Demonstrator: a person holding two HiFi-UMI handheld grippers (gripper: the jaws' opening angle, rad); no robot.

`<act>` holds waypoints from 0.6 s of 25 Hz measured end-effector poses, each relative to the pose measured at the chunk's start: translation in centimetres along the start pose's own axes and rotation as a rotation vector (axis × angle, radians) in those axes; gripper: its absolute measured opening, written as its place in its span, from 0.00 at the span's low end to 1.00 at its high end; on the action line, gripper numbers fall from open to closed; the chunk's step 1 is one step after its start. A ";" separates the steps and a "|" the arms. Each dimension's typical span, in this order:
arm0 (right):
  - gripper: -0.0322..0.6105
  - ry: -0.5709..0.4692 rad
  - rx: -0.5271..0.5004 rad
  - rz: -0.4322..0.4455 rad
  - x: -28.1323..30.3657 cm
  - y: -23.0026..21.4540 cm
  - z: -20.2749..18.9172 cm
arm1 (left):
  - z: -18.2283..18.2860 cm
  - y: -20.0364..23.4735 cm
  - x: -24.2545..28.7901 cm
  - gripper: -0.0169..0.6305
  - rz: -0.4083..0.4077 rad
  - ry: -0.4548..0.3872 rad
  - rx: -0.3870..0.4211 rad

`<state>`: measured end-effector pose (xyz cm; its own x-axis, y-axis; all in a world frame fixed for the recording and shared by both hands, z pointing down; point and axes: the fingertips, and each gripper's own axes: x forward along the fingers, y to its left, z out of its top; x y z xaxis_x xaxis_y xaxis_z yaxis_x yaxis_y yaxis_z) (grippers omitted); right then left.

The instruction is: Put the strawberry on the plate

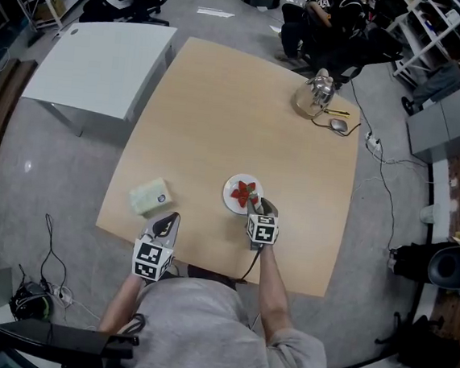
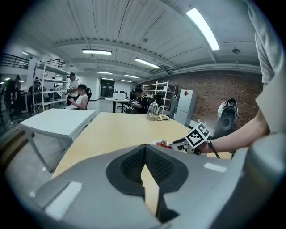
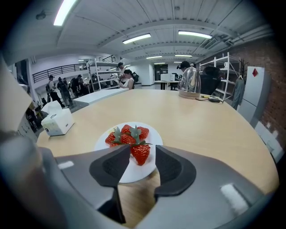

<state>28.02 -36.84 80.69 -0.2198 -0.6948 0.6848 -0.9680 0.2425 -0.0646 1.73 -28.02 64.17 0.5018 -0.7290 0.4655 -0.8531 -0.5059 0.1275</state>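
one strawberry [image 3: 140, 154] already lies on the plate [image 3: 132, 174] between the spread, untouching jaws of the right gripper [image 3: 142, 148] — best drawn straight back and up without brushing the fruit, while the left gripper [image 2: 145, 147] sits closed on nothing.

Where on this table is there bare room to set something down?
Free: the wide table middle between plate and kettle, and the far left corner. Crowded: the near edge, with tissue box, plate, left gripper and right gripper.
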 end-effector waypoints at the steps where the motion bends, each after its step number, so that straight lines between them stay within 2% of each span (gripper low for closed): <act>1: 0.34 -0.003 0.002 -0.001 -0.2 0.0 0.0 | 0.0 -0.1 -0.1 0.06 -0.002 -0.001 0.001; 6: 0.34 -0.018 0.003 -0.010 -1.2 0.3 -0.3 | -0.5 -0.3 -0.9 0.06 -0.009 0.000 0.007; 11: 0.26 -0.059 -0.031 -0.034 -2.8 0.6 -0.2 | -0.6 -0.8 -1.6 0.06 -0.016 -0.011 0.007; 15: 0.21 -0.085 -0.017 -0.042 -4.1 1.1 -0.2 | -0.8 -0.9 -2.5 0.06 -0.017 -0.022 0.002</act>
<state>27.84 -33.60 77.94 -0.1893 -0.7592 0.6227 -0.9745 0.2229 -0.0245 1.17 -25.37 63.61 0.5194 -0.7301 0.4441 -0.8441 -0.5194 0.1334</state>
